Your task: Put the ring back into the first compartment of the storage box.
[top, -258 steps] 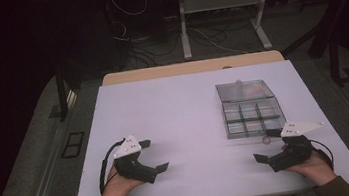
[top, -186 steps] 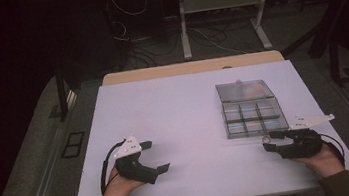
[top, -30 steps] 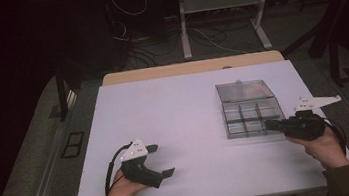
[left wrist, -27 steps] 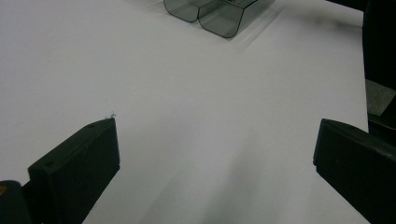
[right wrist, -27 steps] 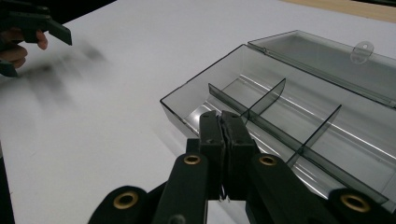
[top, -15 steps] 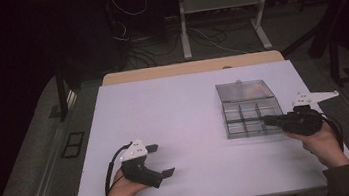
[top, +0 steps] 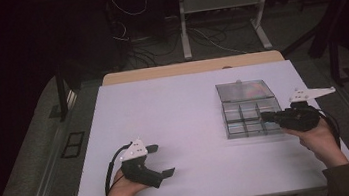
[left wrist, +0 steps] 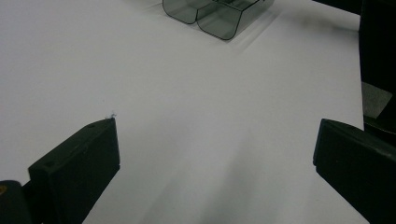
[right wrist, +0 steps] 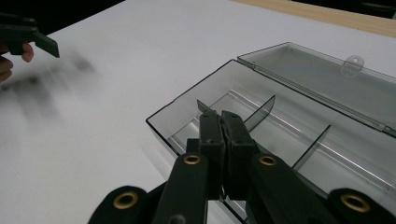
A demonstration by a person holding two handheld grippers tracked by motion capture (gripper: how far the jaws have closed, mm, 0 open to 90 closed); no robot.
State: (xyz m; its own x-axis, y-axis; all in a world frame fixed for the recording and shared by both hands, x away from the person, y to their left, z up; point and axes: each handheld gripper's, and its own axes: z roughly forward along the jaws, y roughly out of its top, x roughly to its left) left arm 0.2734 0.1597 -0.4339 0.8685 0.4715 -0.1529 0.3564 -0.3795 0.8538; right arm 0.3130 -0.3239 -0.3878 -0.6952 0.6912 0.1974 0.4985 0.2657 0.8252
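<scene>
A clear smoky plastic compartment box (top: 246, 125) lies open at the right of the white table (top: 178, 107), its lid (top: 244, 90) folded flat behind it. My right gripper (top: 264, 115) reaches in from the right. In the right gripper view its jaws (right wrist: 219, 116) are pressed together over the box (right wrist: 187, 93), tips beside a thin divider (right wrist: 201, 105); whether they touch it I cannot tell. The compartments look empty. My left gripper (top: 161, 160) rests at the front left, open, nothing between its fingers (left wrist: 93, 144). The left gripper view shows the box (left wrist: 219, 14) far ahead.
Bare white tabletop lies between the two hands. A wooden strip (top: 189, 68) runs along the table's far edge. Beyond it are a dark floor with cables (top: 205, 36) and a white stand (top: 221, 1). The other hand's gripper (right wrist: 28, 32) shows at the right gripper view's far left.
My right gripper has risen from the front right of the table and moved left and forward over the open box. The left hand shifted slightly to the right.
</scene>
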